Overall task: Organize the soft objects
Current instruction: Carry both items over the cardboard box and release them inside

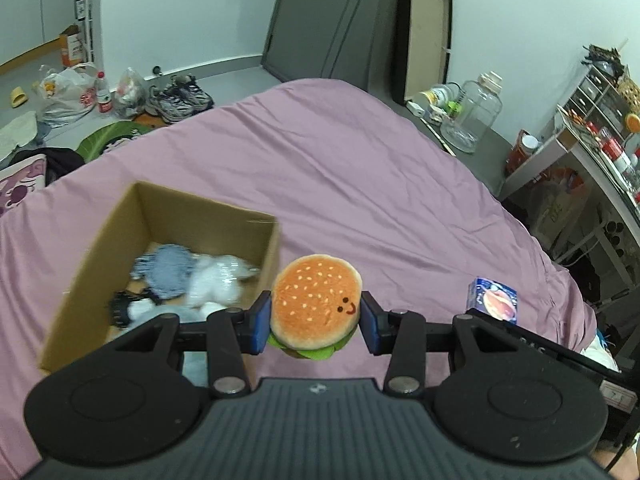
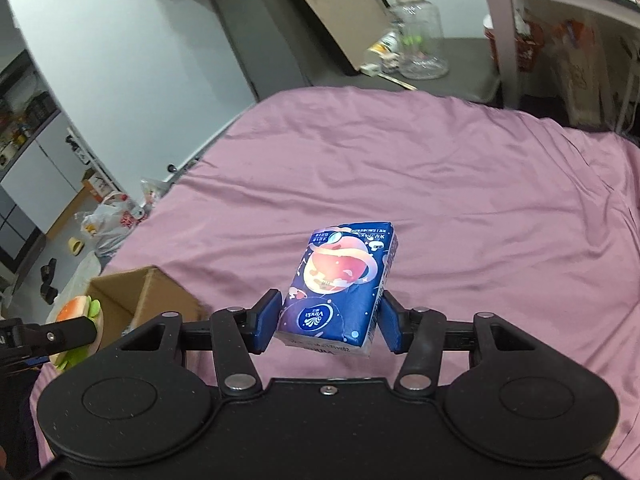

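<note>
Blurred soft items [image 1: 188, 280] inside box [image 1: 100, 248]

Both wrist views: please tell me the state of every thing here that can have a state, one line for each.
left gripper: shut on the burger plush.
burger plush: held, lifted off the bed.
right gripper: shut on the tissue pack.
tissue pack: held, lifted off the bed, tilted.
cardboard box: open on top, partly filled with soft things.
glass jar: upright, lid on, looks empty.
pink bedsheet: spread out, lightly wrinkled.

Beside the matt cardboard box [image 1: 100, 240], the plush burger [image 1: 316, 304] looked fuzzy; the tissue pack [image 2: 340, 280] beyond it was glossy plastic; the sheet [image 1: 340, 168] under the box, smooth cloth.
</note>
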The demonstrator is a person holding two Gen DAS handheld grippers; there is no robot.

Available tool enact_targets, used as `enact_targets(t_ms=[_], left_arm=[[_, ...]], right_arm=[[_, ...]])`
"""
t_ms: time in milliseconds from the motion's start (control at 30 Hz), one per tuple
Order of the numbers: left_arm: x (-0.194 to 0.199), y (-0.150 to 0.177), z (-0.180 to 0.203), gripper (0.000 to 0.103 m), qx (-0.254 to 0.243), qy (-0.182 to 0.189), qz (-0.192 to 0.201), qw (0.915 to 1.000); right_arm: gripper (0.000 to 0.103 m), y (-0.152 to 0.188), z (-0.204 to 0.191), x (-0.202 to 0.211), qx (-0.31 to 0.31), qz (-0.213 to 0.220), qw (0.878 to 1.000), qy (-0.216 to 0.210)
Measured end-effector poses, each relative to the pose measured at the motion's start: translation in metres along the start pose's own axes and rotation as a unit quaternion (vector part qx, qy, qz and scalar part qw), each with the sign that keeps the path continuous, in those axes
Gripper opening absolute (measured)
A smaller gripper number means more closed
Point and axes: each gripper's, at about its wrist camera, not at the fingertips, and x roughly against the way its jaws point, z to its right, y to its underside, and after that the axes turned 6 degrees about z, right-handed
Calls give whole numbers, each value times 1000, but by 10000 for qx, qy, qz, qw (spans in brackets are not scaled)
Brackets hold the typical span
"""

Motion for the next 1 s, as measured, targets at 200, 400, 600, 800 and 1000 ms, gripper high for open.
enact_targets(t_ms=[200, 400, 600, 800, 1000], left_arm=[[19, -3, -32, 44, -3, -165, 80, 9998], [32, -6, -63, 44, 73, -346, 108, 9993], [37, -5, -90, 44, 216, -464, 87, 9987], [35, -1, -110, 44, 333, -450, 2, 9984], [24, 7, -128, 44, 521, -445, -173, 9975]], right_arm=[[51, 10, -23, 14, 39, 169, 9994, -288], [51, 10, -47, 24, 253, 306, 9982, -445], [51, 15, -68, 25, 462, 313, 9973, -476], [51, 21, -88, 26, 632, 341, 9963, -479], [51, 29, -110, 21, 828, 311, 9946, -535]])
